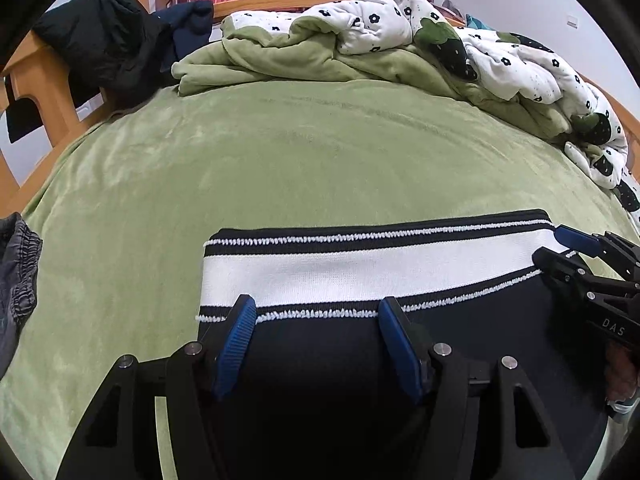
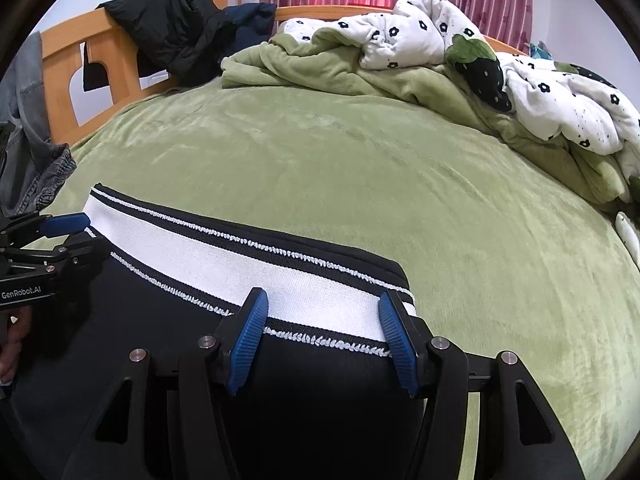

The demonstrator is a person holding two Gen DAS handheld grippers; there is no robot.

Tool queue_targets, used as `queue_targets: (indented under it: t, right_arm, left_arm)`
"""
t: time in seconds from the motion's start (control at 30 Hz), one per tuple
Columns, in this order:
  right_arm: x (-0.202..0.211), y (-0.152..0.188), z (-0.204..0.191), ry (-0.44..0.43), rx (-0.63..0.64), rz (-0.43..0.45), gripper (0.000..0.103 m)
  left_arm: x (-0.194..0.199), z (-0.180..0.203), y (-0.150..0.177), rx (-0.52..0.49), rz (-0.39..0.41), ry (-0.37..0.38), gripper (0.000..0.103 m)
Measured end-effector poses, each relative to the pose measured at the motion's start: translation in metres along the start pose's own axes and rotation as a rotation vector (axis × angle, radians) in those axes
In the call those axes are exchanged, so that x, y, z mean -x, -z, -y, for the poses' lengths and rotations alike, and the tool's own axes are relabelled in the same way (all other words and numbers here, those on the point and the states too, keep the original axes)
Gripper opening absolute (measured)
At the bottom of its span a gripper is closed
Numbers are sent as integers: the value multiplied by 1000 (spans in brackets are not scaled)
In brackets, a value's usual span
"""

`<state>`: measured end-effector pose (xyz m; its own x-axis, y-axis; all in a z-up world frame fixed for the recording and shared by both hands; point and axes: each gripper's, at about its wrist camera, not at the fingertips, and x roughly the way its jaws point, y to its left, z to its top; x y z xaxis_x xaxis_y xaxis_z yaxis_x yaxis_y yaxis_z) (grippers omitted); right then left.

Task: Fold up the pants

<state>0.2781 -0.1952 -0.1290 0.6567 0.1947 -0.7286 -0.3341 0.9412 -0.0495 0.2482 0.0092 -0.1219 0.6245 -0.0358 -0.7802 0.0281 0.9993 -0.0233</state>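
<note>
Right now we see the pants [image 1: 360, 360] lying flat at the near edge of the bed [image 1: 280, 152], dark fabric with a broad white waistband [image 1: 360, 268] edged in black and white stitching, turned toward the far side. Our left gripper [image 1: 316, 316] hovers over the waistband's left end, jaws spread wide with nothing between them; its blue pads [image 1: 236, 344] sit just above the lower stitched line. Our right gripper [image 2: 320, 312] is also wide apart, over the right end of the waistband near its corner (whether the pads actually touch cloth, we cannot tell). Each gripper shows at the edge of the other's view. A rumpled quilt [image 2: 460, 52] with black flowers is heaped at the far side, a dark jacket [image 2: 172, 24] hangs on the wooden bed frame [image 2: 60, 64], and grey jeans [image 2: 32, 148] lie at the left.
</note>
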Motion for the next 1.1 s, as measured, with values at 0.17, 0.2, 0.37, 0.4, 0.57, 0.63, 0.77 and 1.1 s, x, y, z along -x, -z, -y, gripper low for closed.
queue_targets:
  t: [0.17,0.2,0.37,0.4,0.57,0.63,0.77,1.1]
  right_arm:
    - [2,2,-1,9,2,2,56]
    - [2,3,-1,11,3,5,56]
    - [7,6,1,22,-6,25,56]
    - [7,6,0,28,-4,26,56]
    - [16,11,-5,82,12,38,56]
    - [25,17,-11,106,36,52,56]
    - [32,28,-13,113,70,46,56]
    - [49,42,0,88,-65,-16,56]
  left_arm:
    - [2,-3,4,14,-20,2,63]
    - [3,-4,4,18,-20,3,63]
    - [5,-6,7,23,-30,9,63]
    - [5,-7,7,23,-32,9,63]
    - [6,-7,10,13,-39,12,63]
    - [8,-8,11,8,-49,17,63]
    - [14,-6,18,-9,-71,17,63]
    - [34,3,49,-97,-139,-4,64]
